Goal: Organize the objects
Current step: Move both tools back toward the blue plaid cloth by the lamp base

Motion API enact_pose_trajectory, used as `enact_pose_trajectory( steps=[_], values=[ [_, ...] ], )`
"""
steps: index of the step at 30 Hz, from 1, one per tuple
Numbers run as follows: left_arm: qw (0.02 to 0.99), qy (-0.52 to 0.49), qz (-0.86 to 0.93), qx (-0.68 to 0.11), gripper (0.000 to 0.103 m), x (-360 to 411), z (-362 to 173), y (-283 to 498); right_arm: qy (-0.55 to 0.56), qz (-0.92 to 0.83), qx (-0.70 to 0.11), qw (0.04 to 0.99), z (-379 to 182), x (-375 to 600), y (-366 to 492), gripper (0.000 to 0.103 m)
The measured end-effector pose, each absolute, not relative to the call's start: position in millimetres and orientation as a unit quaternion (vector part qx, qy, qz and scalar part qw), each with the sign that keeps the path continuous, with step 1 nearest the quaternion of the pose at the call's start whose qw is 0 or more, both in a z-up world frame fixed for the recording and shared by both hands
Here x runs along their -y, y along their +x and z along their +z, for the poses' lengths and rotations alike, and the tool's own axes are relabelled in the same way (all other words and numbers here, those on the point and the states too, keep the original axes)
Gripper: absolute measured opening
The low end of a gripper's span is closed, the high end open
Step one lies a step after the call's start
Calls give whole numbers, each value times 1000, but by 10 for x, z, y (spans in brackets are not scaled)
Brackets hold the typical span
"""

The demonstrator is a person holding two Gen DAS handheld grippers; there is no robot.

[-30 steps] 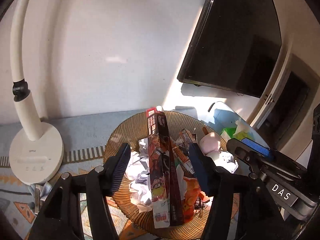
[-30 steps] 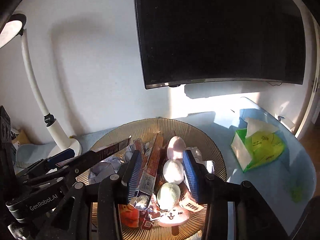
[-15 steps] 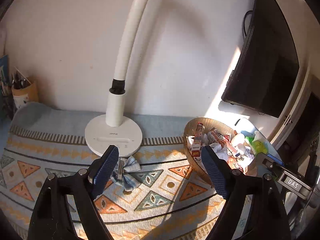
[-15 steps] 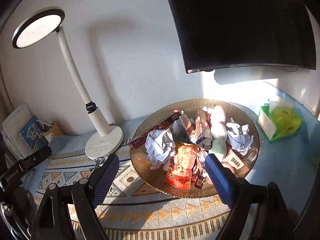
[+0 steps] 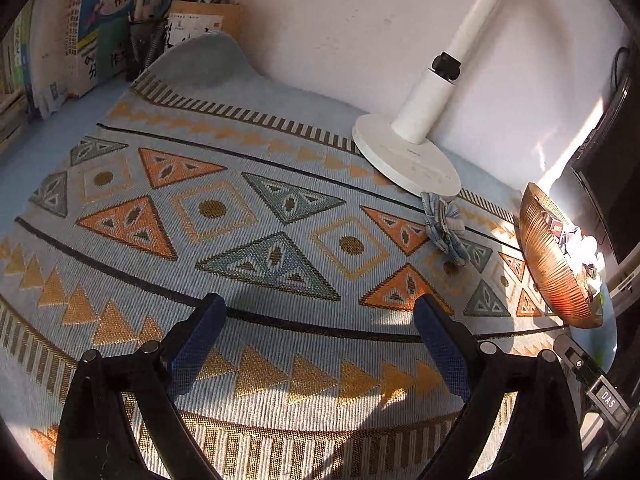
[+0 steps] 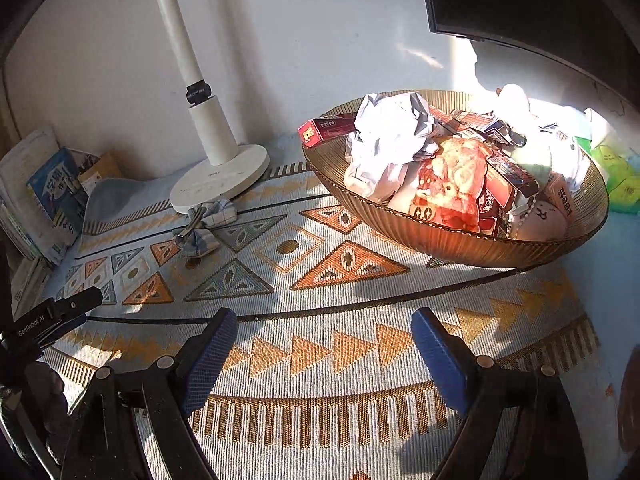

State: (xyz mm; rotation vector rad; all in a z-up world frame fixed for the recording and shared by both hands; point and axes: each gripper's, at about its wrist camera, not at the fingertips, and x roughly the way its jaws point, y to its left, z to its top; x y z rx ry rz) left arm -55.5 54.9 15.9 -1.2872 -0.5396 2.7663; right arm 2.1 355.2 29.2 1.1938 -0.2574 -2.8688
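Gaping empty, both jaws just widened; bow (image 6: 202, 226) far ahead-left, bowl (image 6: 440, 236) ahead-right of right jaws

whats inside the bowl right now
The bowl is heaped with crumpled paper, a red snack bag, small cartons and pale egg-shaped toys. Whatever lies beneath the pile is covered.

lamp (image 6: 208, 128) head cut off, monitor (image 6: 540, 4) cropped, bowl (image 6: 460, 240) contents overexposed
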Motion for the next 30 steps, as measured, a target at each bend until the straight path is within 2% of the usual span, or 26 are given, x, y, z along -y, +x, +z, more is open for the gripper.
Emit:
enact_pose_trajectory(
  steps=[5, 9, 21, 27, 30],
  values=[
    [11, -412, 898, 156, 95, -585, 152, -525, 389, -920, 55, -5, 277, -3476, -21, 90],
    [7, -421, 897, 136, 95, -644, 114, -551, 387, -919, 68, -5, 282, -3534, -18, 97],
    [-25, -418, 902, 108, 95, -681, 138, -476, 367, -925, 97, 14, 329, -3614, 67, 99],
    [-110, -396, 911, -4, 95, -520, 234, -39, 371, -923, 102, 12, 315, -3623, 54, 99],
    [-142, -389, 910, -22, 95, -352, 262, 130, 374, -922, 101, 7, 306, -3621, 47, 99]
  ],
)
